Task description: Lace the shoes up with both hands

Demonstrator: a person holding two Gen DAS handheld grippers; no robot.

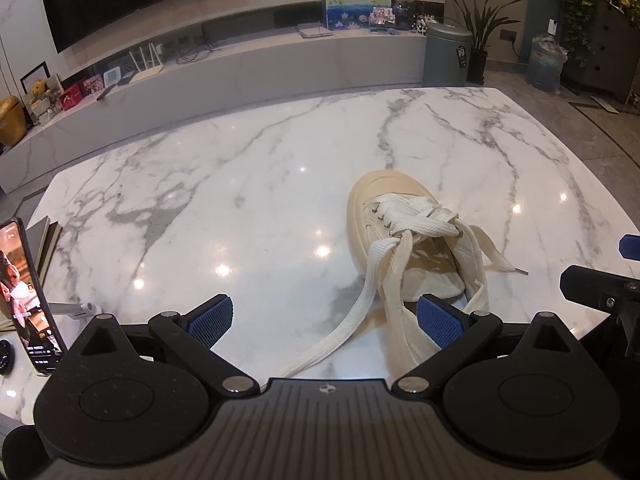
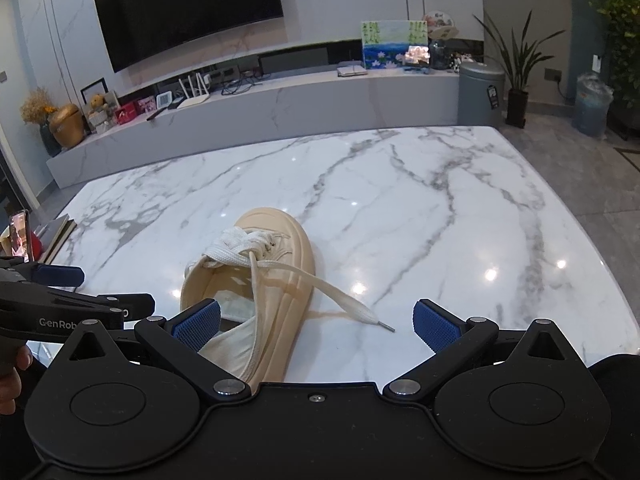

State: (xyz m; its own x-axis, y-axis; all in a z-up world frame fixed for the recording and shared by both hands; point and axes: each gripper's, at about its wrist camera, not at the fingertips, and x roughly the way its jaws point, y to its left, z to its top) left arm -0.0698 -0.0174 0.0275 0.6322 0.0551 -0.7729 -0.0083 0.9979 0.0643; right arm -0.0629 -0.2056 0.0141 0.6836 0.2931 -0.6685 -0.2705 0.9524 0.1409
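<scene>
A cream canvas shoe lies on the marble table, toe pointing away. White laces cross its front eyelets. One loose lace end trails toward me between the blue pads of my left gripper, which stands open with nothing held. The other lace end lies on the table to the shoe's right, its tip between the pads of my right gripper, also open and empty. The left gripper shows at the right wrist view's left edge, and the right gripper at the left wrist view's right edge.
A phone on a stand and some books sit at the table's left edge. Beyond the table are a TV bench, a grey bin and potted plants. A hand holds the left gripper.
</scene>
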